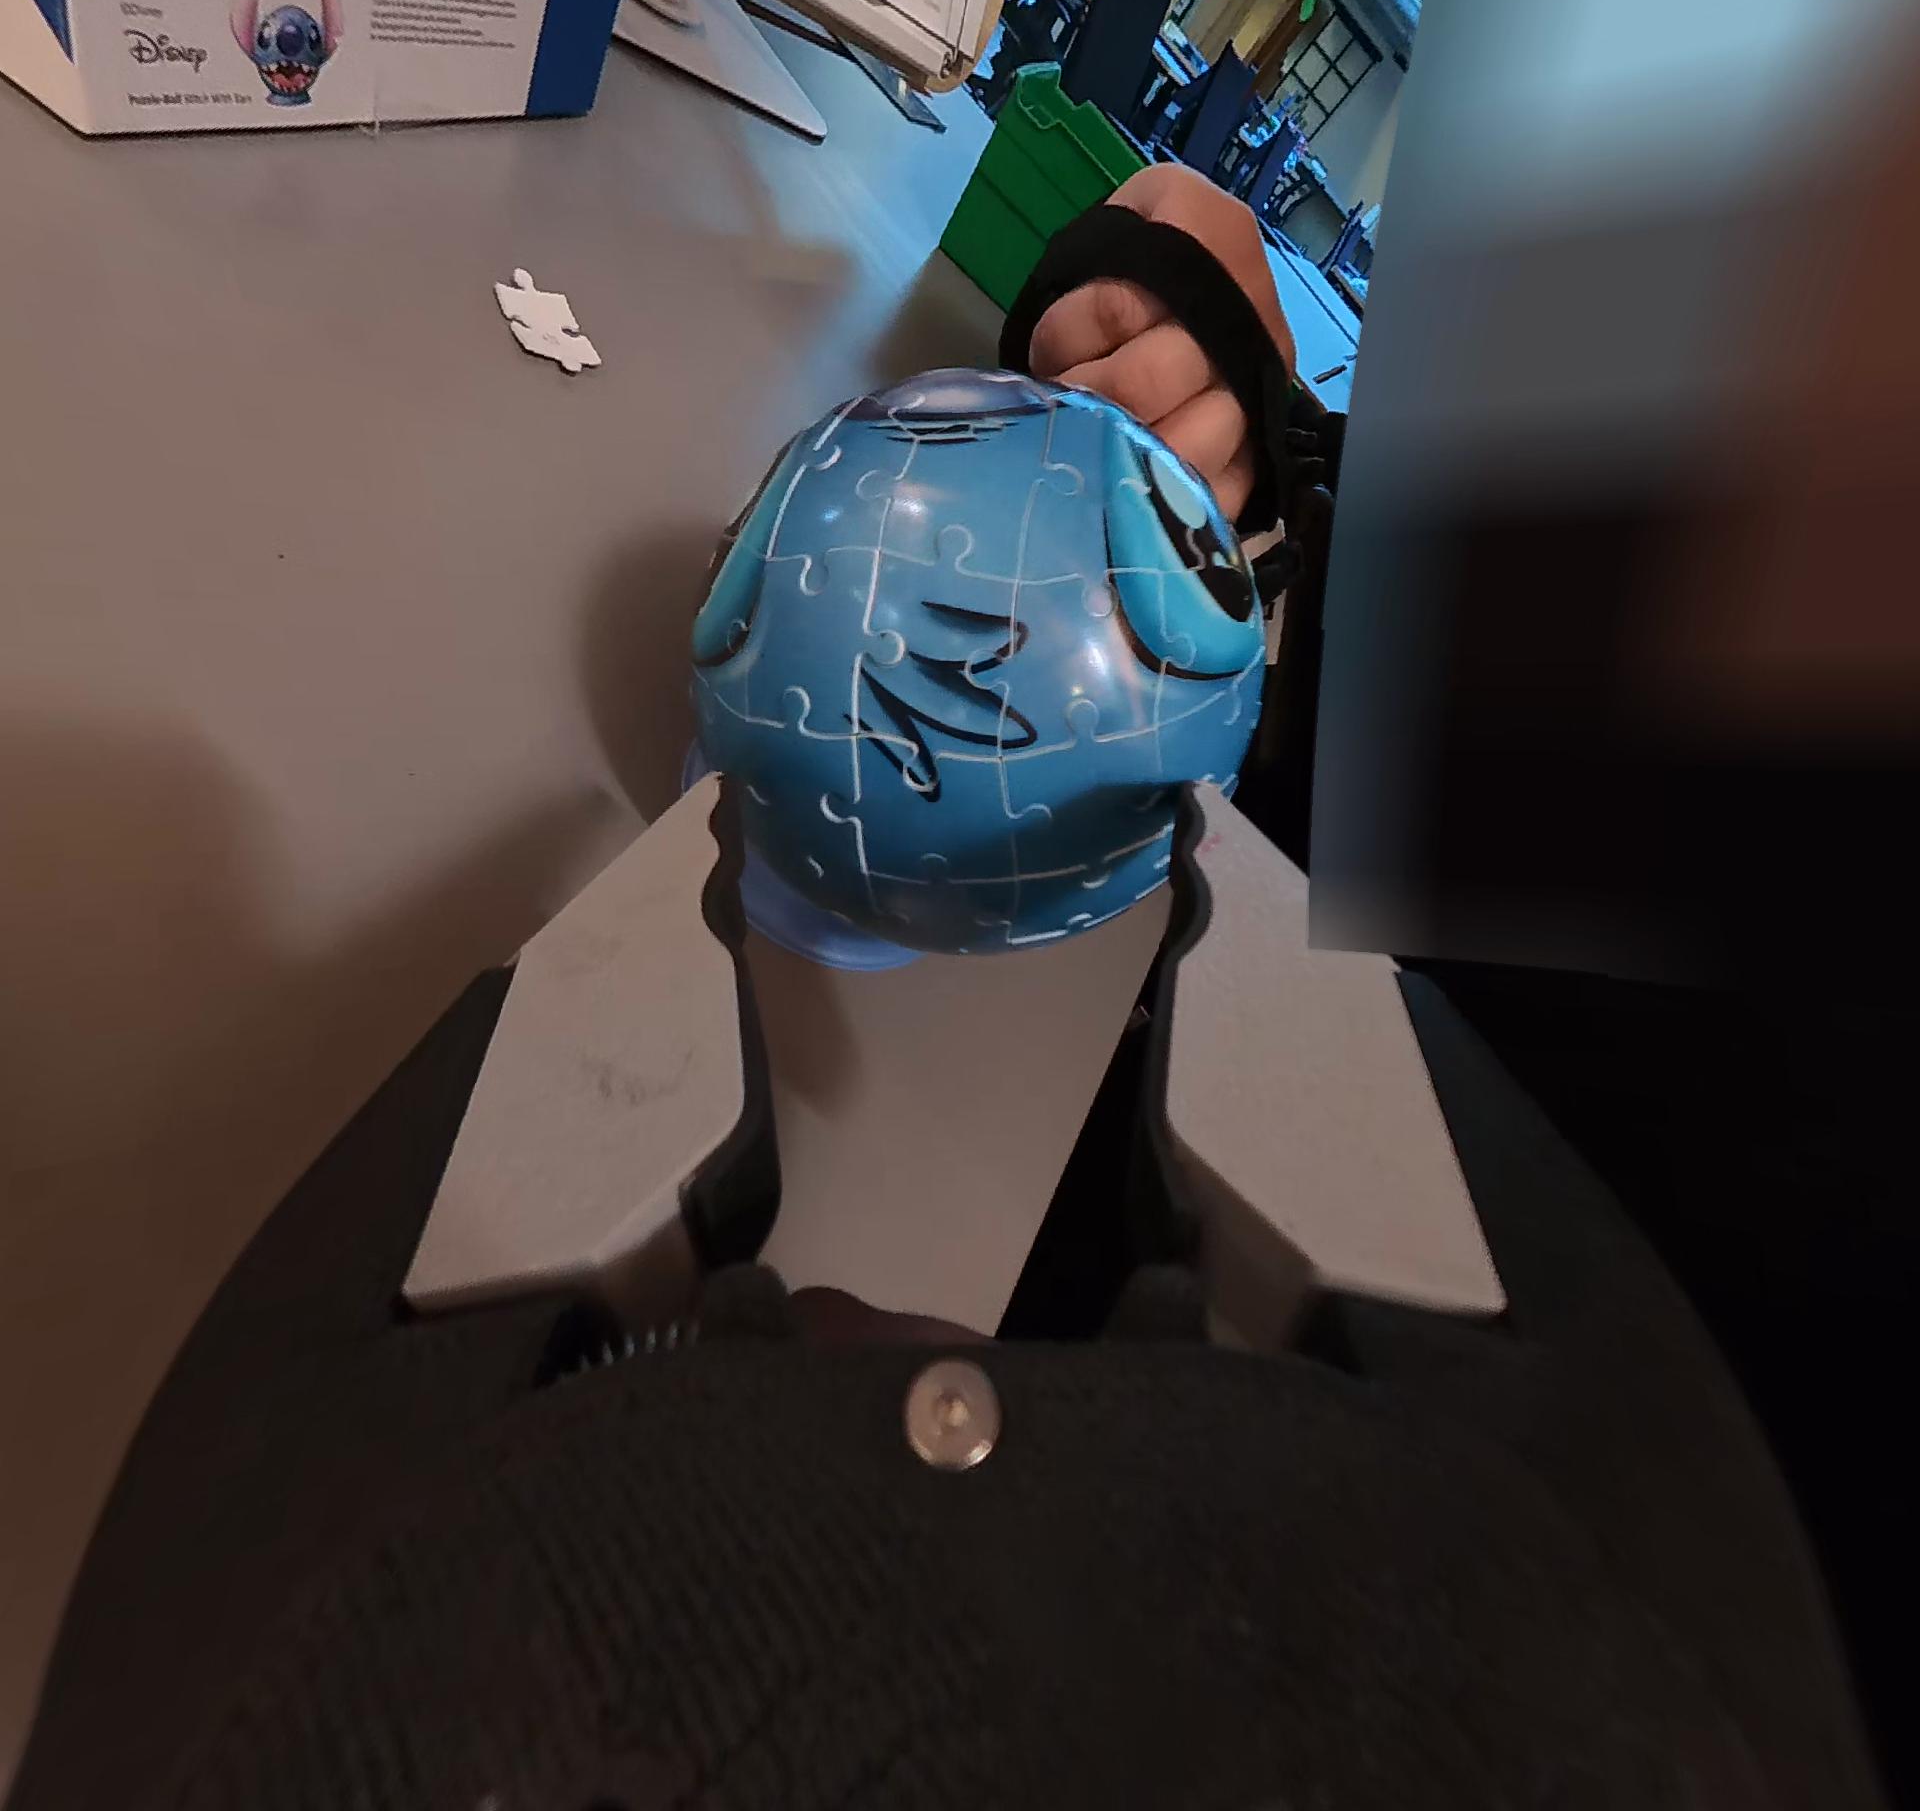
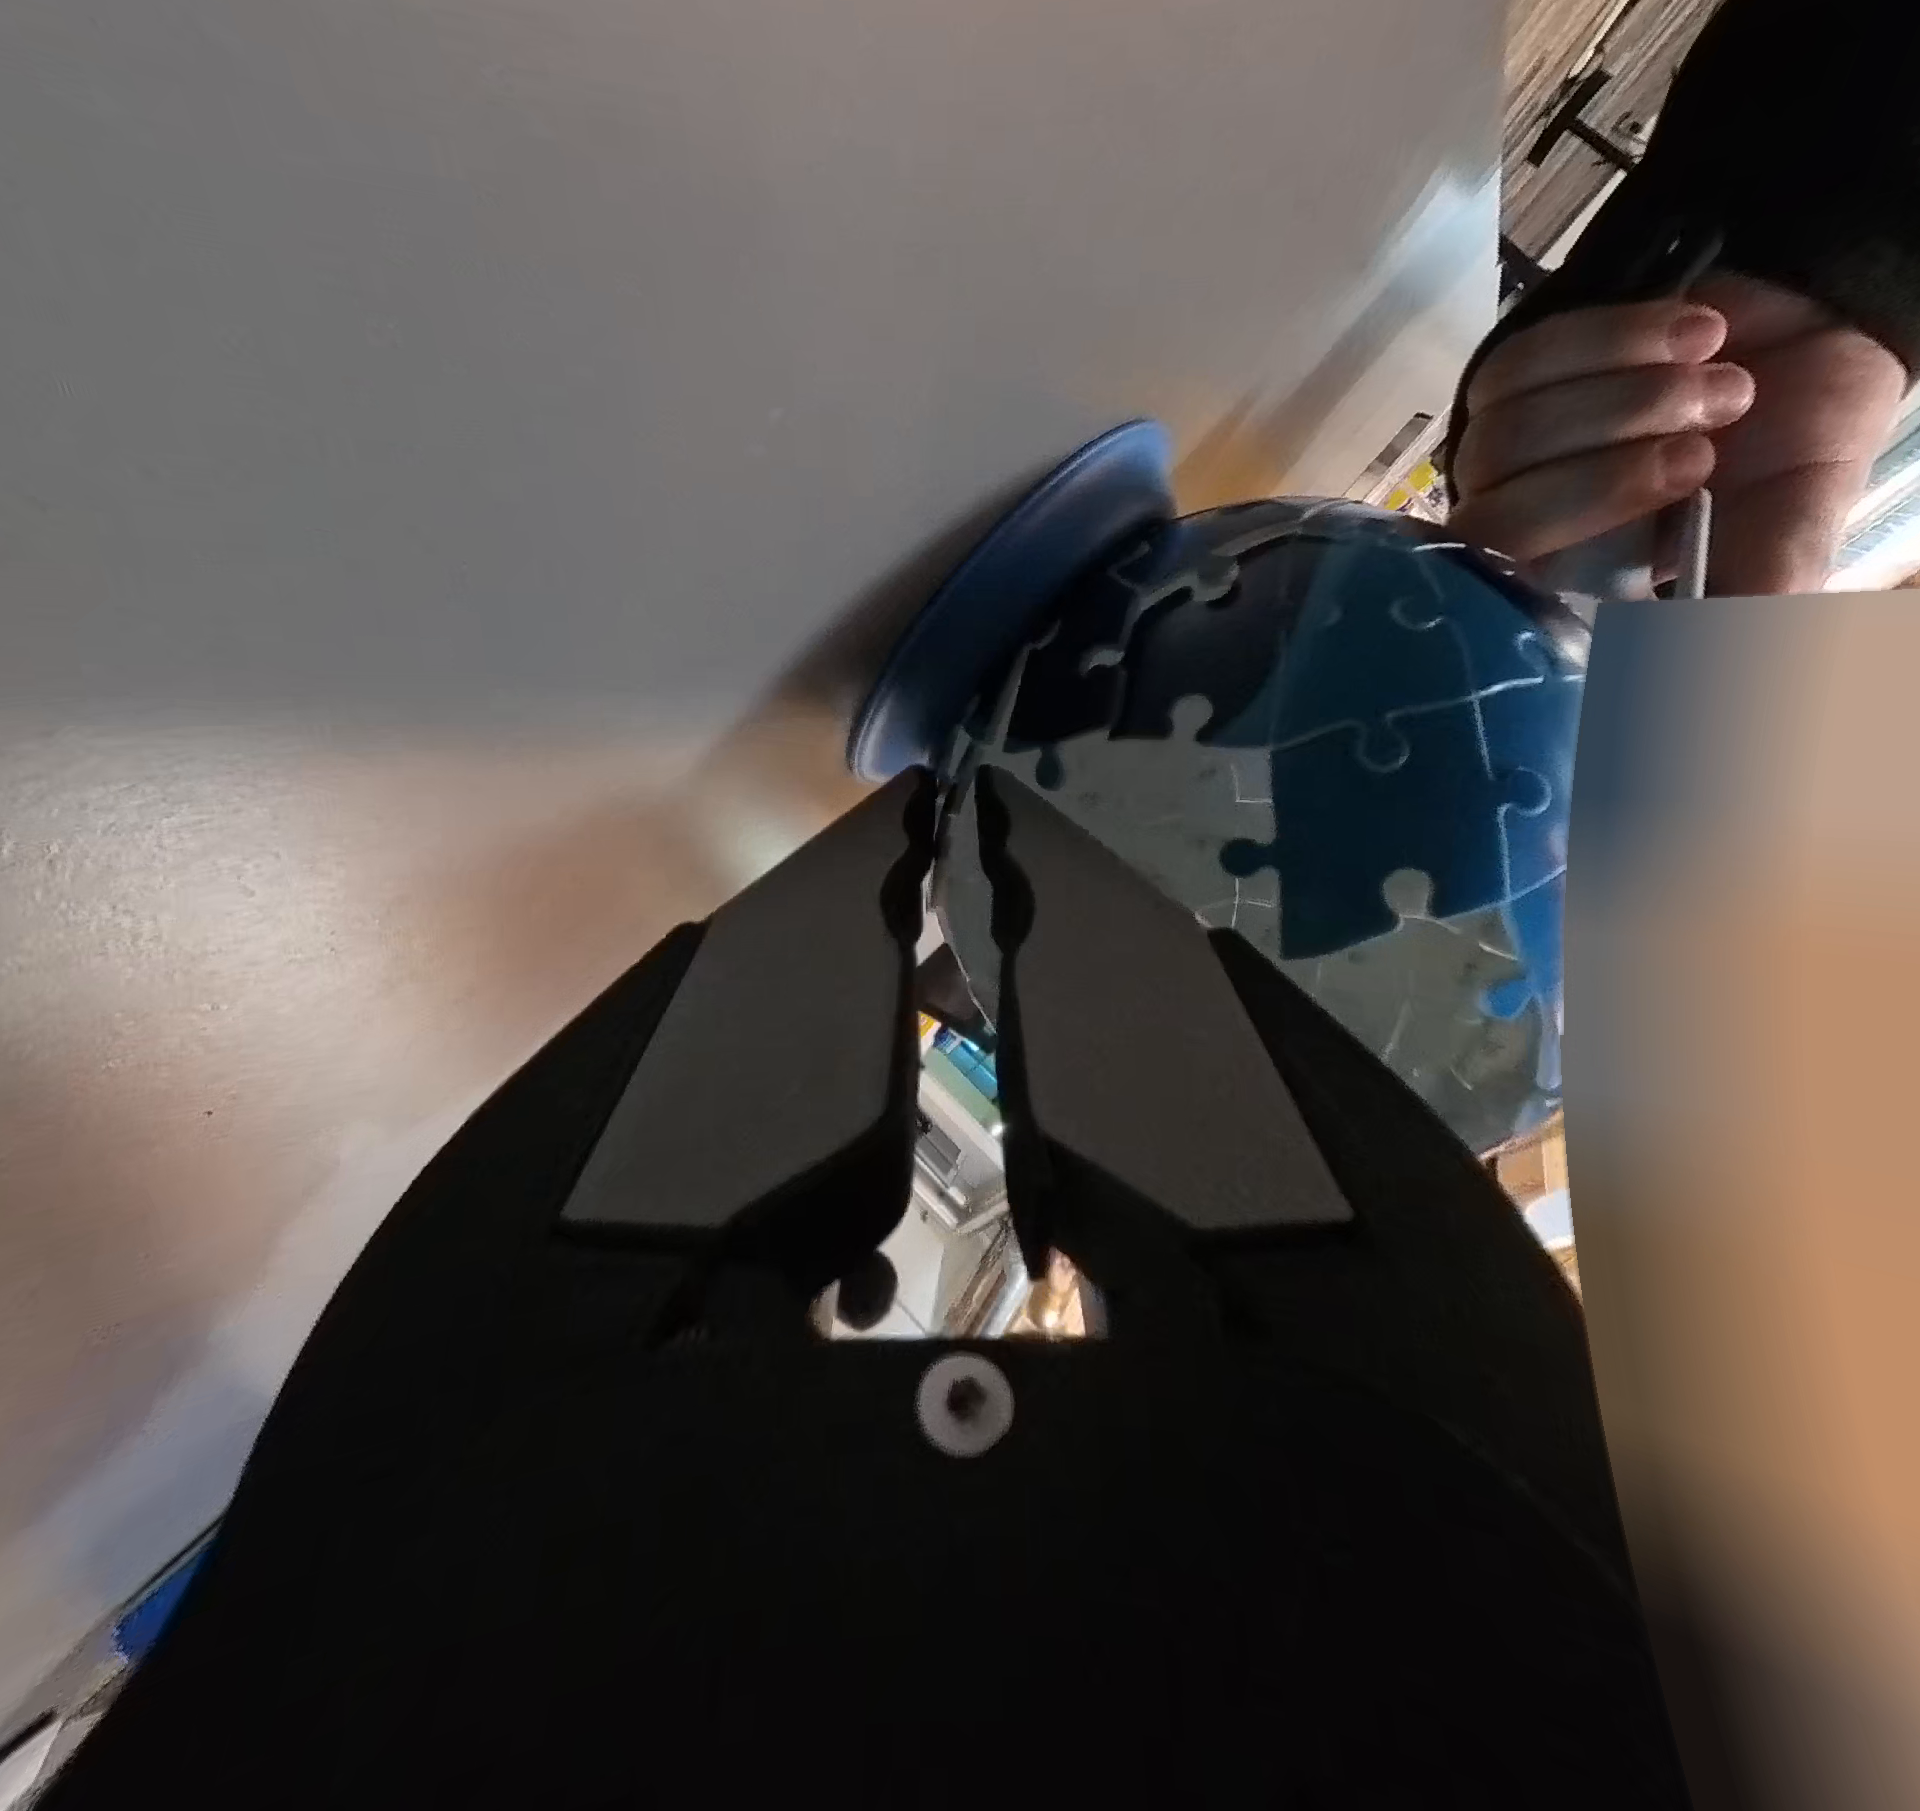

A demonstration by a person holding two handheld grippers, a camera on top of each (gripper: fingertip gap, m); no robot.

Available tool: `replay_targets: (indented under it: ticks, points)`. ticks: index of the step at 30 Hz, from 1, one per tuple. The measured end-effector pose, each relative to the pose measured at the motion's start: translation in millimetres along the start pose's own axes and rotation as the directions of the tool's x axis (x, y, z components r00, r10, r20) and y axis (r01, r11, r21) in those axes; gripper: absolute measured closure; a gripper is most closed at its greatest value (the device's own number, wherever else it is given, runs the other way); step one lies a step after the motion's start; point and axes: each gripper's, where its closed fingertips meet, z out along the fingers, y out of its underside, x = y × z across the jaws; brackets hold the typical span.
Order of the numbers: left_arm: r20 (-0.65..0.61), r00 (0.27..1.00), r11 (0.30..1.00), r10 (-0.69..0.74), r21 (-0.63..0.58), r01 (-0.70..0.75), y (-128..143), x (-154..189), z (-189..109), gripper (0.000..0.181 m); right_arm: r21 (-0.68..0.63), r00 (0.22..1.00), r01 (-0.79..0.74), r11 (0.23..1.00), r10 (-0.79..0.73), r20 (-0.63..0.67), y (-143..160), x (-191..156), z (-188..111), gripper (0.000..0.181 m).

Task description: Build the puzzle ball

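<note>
Left wrist view: the left gripper [image 1: 956, 805] clamps the glossy blue plastic puzzle ball [image 1: 977, 660] between its 2 fingers, seemingly to steady it on its blue round stand [image 2: 997, 608] over the grey table [image 1: 312, 514]. Behind the ball lies 1 white loose piece [image 1: 548, 319]. The right gripper [image 2: 951, 785] pinches narrowly at the ball's open rim, probably seating a piece. Beside the ball the table edge is close.

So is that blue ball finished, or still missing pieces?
Unfinished. The puzzle ball shows a gap exposing its pale inside, the right gripper pinches something there, and one loose piece lies on the table.
</note>
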Motion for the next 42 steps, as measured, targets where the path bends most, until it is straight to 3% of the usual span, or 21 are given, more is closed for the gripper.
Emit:
replay_targets:
  ticks: [31,42]
  points:
    - [-0.052,0.998,0.998,-0.032,0.049,0.035,-7,-1,-3,0.108,0.115,0.997,-0.067,0.991,0.069,-0.018,-17,7,6,0.181]
    - [-0.039,0.999,0.998,-0.022,0.058,0.024,-9,-1,-6,0.109,0.116,0.972,-0.233,0.965,0.23,0.042,-17,7,11,0.181]
